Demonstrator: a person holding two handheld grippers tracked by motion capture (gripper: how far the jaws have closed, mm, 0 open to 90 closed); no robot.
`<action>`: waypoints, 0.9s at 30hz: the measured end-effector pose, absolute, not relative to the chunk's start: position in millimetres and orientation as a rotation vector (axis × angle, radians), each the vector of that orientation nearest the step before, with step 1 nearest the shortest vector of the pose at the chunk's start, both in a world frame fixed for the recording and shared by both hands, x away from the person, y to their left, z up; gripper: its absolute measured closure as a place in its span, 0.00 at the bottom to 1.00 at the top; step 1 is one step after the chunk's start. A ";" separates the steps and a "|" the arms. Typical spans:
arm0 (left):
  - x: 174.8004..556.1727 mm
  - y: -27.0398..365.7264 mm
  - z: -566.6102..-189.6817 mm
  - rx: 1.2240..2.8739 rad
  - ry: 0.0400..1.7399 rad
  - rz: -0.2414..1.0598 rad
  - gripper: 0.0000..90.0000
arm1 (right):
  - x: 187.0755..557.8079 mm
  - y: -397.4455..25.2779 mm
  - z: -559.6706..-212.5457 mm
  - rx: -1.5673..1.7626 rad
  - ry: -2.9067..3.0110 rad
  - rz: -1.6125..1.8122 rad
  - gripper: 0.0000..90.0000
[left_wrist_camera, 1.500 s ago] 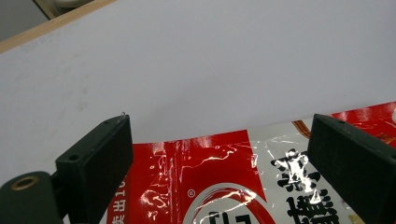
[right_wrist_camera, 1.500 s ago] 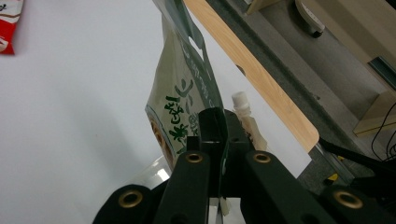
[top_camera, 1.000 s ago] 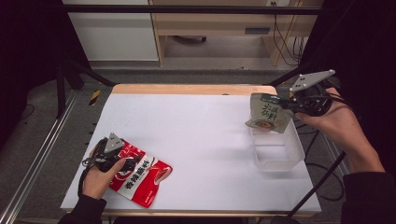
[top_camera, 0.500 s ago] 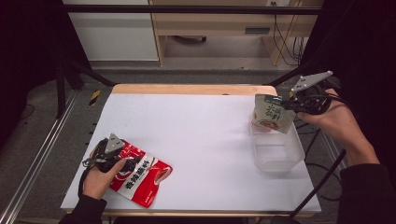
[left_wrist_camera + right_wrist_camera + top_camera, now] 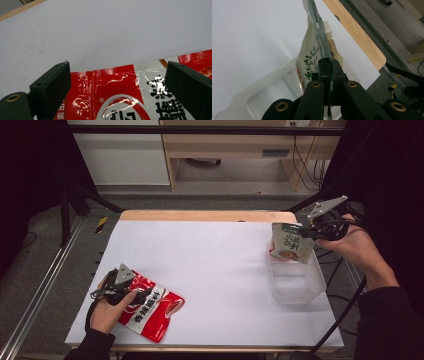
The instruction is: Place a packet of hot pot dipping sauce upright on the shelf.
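Note:
A red snack pouch (image 5: 150, 312) lies flat at the table's front left. My left gripper (image 5: 134, 294) rests at its upper left end. In the left gripper view this gripper (image 5: 117, 67) stands open, one jaw on each side of the red pouch (image 5: 125, 95), and neither jaw touches it. At the right, my right gripper (image 5: 307, 232) is shut on the top edge of a green and white pouch (image 5: 291, 245), which hangs upright over a clear plastic container (image 5: 300, 282). The right gripper view shows the jaws (image 5: 329, 67) pinching that pouch (image 5: 309, 60), its lower end inside the container (image 5: 269, 92).
A white cap (image 5: 327, 27) sticks up behind the held pouch at the container's far end. The wooden table edge (image 5: 205, 215) runs along the back. Metal rails (image 5: 45, 285) flank the left side, and cables (image 5: 345, 305) hang at the right.
My right gripper has carried the green and white pouch slightly to the right and down over the container. The left gripper and red pouch have not moved.

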State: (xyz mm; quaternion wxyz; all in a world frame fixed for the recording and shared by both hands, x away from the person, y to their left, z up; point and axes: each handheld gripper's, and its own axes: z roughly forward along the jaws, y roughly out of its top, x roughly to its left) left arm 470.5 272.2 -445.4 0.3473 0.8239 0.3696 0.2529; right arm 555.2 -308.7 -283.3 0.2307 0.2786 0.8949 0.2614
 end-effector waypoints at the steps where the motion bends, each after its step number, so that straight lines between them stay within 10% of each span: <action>1: 470.4 272.2 -445.3 2.136 0.959 0.656 0.08 | 555.6 -308.2 -283.6 0.762 2.462 0.718 1.00; 27: 470.8 274.4 -444.4 2.125 0.967 0.660 0.08 | 561.3 -309.2 -303.3 0.799 2.447 0.775 1.00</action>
